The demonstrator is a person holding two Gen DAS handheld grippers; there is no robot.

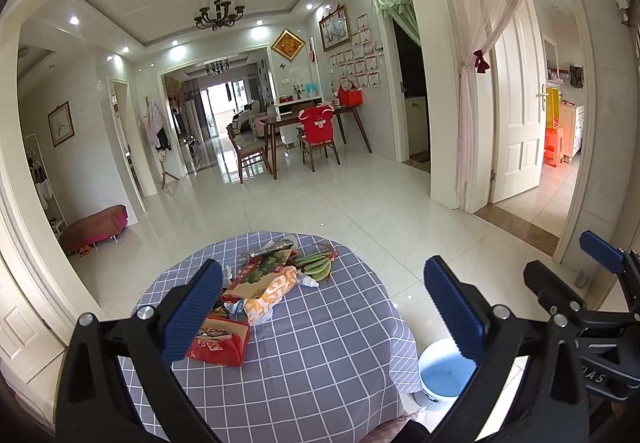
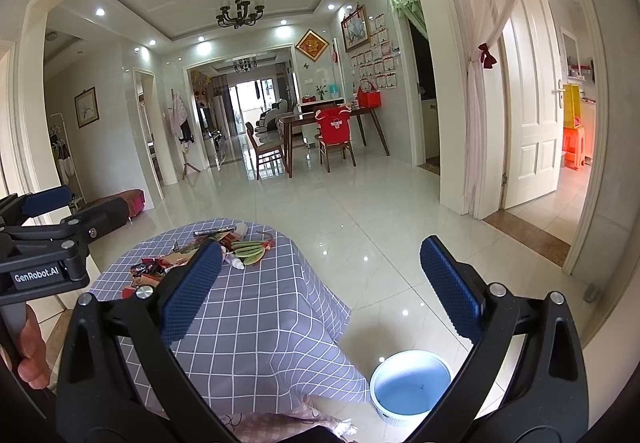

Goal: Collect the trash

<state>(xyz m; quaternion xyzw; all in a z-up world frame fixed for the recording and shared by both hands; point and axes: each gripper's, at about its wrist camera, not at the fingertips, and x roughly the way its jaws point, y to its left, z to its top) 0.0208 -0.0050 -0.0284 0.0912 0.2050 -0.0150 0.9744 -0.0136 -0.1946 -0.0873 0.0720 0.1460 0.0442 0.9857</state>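
- Crumpled paper and foil wrappers made up the trash [image 1: 256,283], heaped on the far left half of the round tabletop [image 1: 320,331] under a grey checked cloth.
- Pile contents, as far as could be told: a red carton [image 1: 220,343] nearest the camera, an orange-and-white bag [image 1: 268,295], a printed red-and-green packet [image 1: 264,271], a silvery wrapper [image 1: 272,246] at the far edge, a small white squeeze bottle [image 1: 308,280], and green banana-like peels [image 1: 316,266] to the right.
- Long axis of the heap ran from the near red carton away toward the far rim, leaning slightly right. The squeeze bottle lay on its side, nozzle toward the right; the green peels lay crosswise to the heap.
- A pale blue bin [image 2: 410,383] stood on the floor just beside the tabletop's right side, mouth up; it appeared empty apart from a tiny speck.
- Left tool [image 1: 324,307] hung above the near part of the tabletop, jaws wide apart, nothing between them; its left finger overlapped the red carton in view only.
- Right tool [image 2: 320,291] was likewise spread wide and empty, held to the right, roughly over the tabletop edge and the bin.
- Judgement: collection had not begun; this was the approach step. All items remained on the cloth.
- Judgement: the next move called for lowering a tool onto one item, probably the near red carton, with jaws set across its short side, then carrying it to the bin.
- Risk noted: light wrappers may slip or drag neighbours.
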